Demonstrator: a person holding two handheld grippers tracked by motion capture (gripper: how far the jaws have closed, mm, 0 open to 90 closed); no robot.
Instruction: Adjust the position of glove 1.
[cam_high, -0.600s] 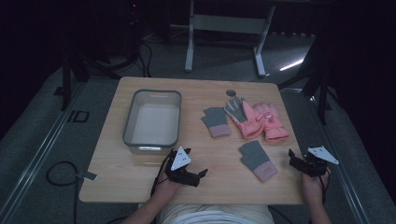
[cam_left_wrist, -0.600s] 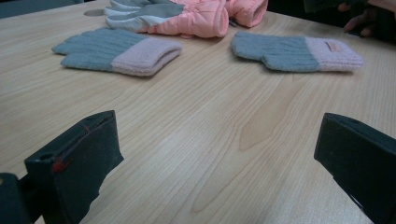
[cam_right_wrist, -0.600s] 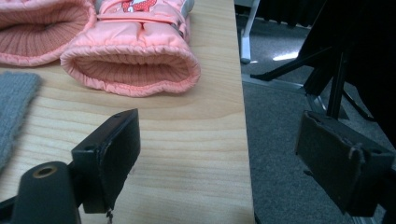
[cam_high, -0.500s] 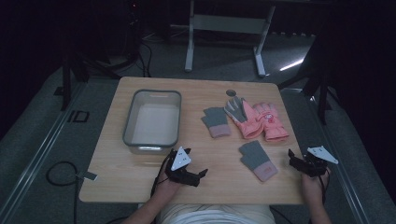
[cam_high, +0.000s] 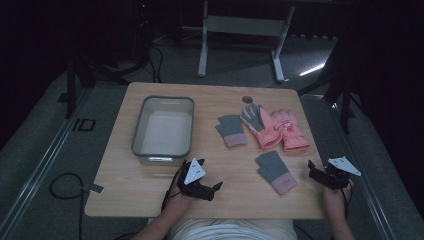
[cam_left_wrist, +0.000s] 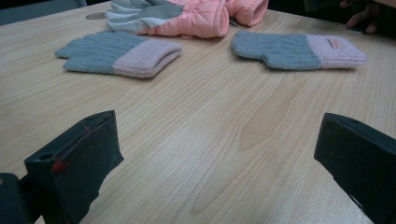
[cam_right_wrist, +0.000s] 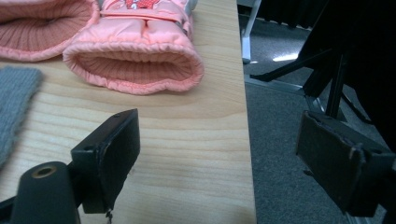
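Two grey knit gloves with pink cuffs lie flat on the wooden table (cam_high: 150, 185), one mid-table (cam_high: 231, 130) and one nearer the front (cam_high: 276, 171). A pair of pink padded gloves (cam_high: 274, 129) lies side by side behind them. My left gripper (cam_high: 214, 190) rests low at the front centre, open, pointing right toward the near knit glove (cam_left_wrist: 299, 50). The left gripper view shows bare wood between the jaws of the left gripper (cam_left_wrist: 219, 135). My right gripper (cam_high: 311, 171) hovers at the table's right edge, open and holding nothing (cam_right_wrist: 219, 135), facing a pink glove's cuff (cam_right_wrist: 135, 60).
A clear rectangular bin (cam_high: 162, 102) with a grey rim stands at the left half of the table, nothing in it. A round hole (cam_high: 247, 99) sits in the tabletop behind the gloves. Dark floor and a metal stand (cam_high: 240, 30) lie beyond the table.
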